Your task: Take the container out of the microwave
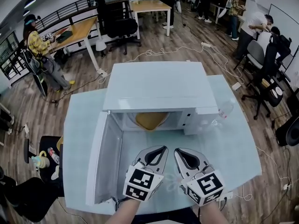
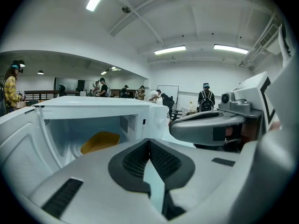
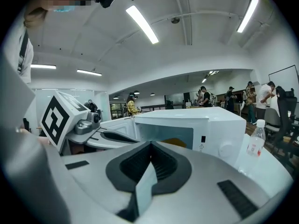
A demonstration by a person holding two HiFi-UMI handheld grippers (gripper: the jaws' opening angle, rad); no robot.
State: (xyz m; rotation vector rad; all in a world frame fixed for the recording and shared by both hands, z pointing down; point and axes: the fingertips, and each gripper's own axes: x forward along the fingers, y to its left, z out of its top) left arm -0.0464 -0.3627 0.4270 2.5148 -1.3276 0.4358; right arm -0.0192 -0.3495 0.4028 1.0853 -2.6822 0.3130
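Head view shows microwave (image 1: 159, 90) open, container (image 1: 150, 121) inside, untaken; left hand-held gripper (image 1: 163, 149) and right hand-held gripper (image 1: 178, 151) closed, empty.

The microwave (image 1: 156, 85) is white and the container (image 1: 150, 121) inside it is yellow. In front of the microwave, the grey left gripper (image 1: 162, 149) and right gripper (image 1: 179, 151) carry black-and-white square markers.

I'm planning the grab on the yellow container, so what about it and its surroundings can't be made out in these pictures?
- Head view: the top of the microwave hides the back of the container; its depth and any lid can't be told.
- Right gripper view: only a sliver of it shows above the right gripper.
- Head view: the label of the bottle is too small to read.
- All views: the outer face of the door is turned away.
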